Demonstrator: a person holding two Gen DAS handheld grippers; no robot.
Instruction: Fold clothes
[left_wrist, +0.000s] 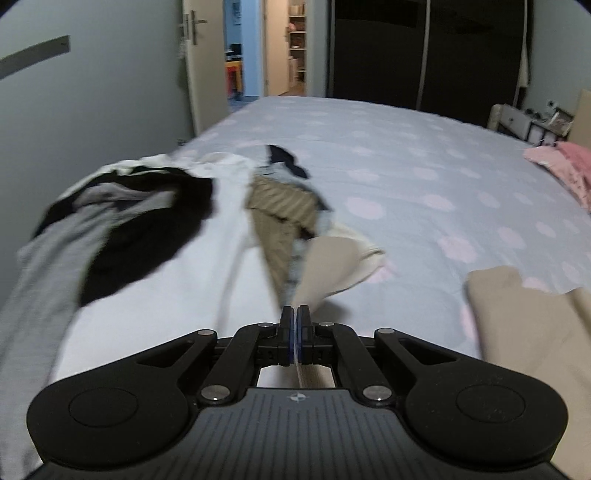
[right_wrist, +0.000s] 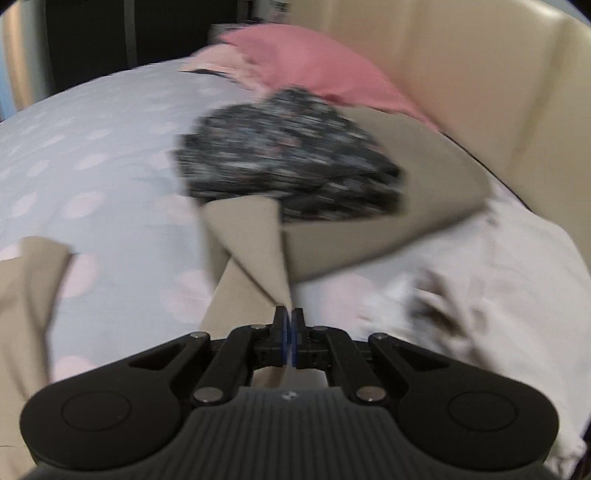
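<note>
A beige garment (left_wrist: 332, 266) rises in a pinched peak into my left gripper (left_wrist: 296, 314), which is shut on its edge. More of the same beige cloth (left_wrist: 532, 325) lies at the lower right of the left wrist view. In the right wrist view my right gripper (right_wrist: 289, 315) is shut on another corner of the beige garment (right_wrist: 251, 236), lifted above the bed. A dark speckled garment (right_wrist: 288, 155) lies on the beige cloth just beyond. Both views are blurred.
A pile of black, grey, white and olive striped clothes (left_wrist: 155, 221) lies on the left of the spotted bedsheet (left_wrist: 406, 173). Pink clothes (right_wrist: 317, 62) sit near the cream headboard (right_wrist: 461, 74). A white crumpled garment (right_wrist: 491, 266) lies at right. Dark wardrobe (left_wrist: 424, 51) and open door (left_wrist: 243, 48) stand beyond.
</note>
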